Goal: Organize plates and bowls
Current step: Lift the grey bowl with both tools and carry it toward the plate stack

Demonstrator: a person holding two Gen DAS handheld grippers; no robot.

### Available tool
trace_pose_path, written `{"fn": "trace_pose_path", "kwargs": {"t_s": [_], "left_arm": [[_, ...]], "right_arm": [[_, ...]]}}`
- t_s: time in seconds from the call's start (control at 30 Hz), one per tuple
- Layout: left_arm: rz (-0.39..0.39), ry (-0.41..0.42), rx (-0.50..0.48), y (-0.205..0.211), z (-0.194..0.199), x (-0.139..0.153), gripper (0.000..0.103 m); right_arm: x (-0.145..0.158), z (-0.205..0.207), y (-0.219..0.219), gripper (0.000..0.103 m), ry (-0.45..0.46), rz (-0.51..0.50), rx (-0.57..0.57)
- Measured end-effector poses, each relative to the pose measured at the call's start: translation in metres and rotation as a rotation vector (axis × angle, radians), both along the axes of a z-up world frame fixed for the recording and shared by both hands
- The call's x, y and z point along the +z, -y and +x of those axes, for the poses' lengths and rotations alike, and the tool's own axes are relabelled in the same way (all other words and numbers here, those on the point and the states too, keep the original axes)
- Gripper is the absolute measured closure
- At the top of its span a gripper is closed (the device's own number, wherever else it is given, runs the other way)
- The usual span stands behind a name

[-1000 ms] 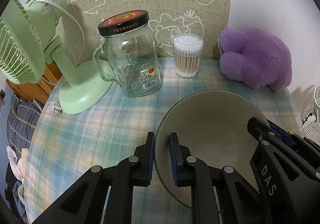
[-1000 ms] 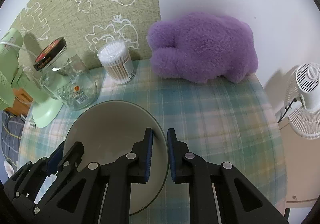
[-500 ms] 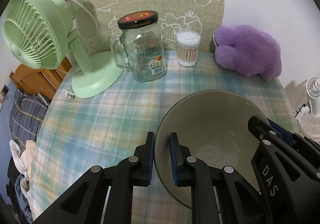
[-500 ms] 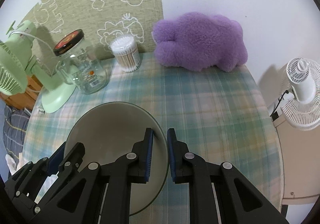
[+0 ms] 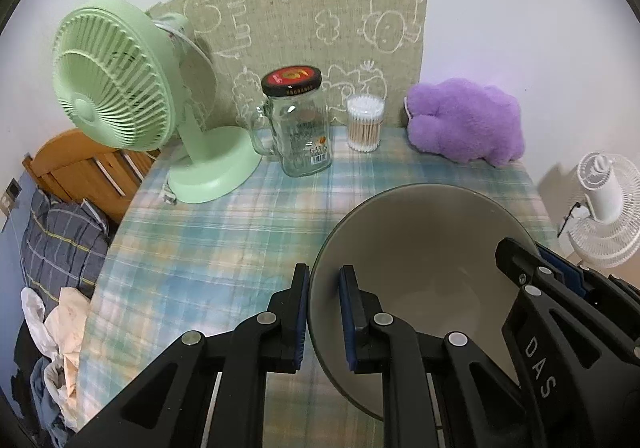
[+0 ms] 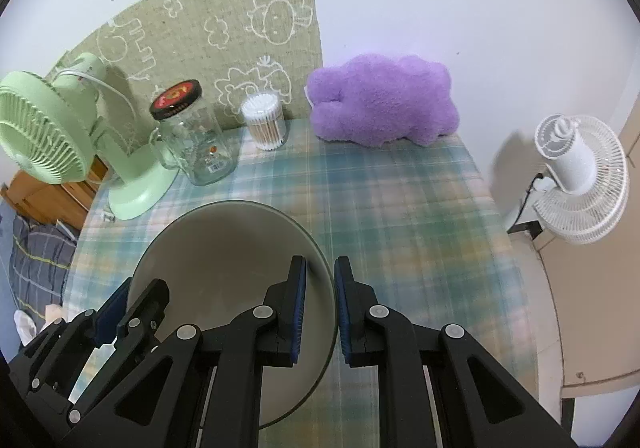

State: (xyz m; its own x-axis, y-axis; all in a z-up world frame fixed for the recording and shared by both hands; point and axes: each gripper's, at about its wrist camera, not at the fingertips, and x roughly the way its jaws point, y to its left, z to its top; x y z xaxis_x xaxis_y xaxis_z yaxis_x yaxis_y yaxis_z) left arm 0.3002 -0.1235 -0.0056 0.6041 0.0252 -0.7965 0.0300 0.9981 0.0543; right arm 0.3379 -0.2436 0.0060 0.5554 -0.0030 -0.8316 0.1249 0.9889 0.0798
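The grey bowl (image 5: pixel 420 248) hangs above the plaid tablecloth (image 5: pixel 224 232), spanning 2 grippers: the left gripper (image 5: pixel 324 312) clamps its left rim, the right gripper (image 6: pixel 320 308) its right rim.

a bowl (image 5: pixel 420 248) sits at the near side of the table (image 5: pixel 224 248), its left rim between the fingers (image 5: pixel 301 312) of the left gripper (image 5: pixel 324 318) and its right rim between those of the right gripper (image 6: pixel 320 312). along the far edge, against the wall, stand 4 things from left to right: a desk fan (image 5: pixel 120 87), a lidded jar (image 5: pixel 298 123), a tub of cotton swabs (image 5: pixel 365 121) and a plush toy (image 5: pixel 464 123). a cloth (image 5: pixel 320 35) hangs on the wall behind them. a bed (image 5: pixel 56 244) lies left of the table; a 2nd fan (image 6: pixel 576 175) stands off its right side.
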Motion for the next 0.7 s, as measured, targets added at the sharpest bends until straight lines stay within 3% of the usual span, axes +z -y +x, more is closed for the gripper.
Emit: {"fn": "trace_pose_path", "kwargs": {"t_s": [0.7], "left_arm": [[-0.034, 0.036, -0.098, -0.054, -0.100, 0.034, 0.091]], "right_arm": [[0.048, -0.117, -0.061, 0.085, 0.037, -0.063, -0.060]]}}
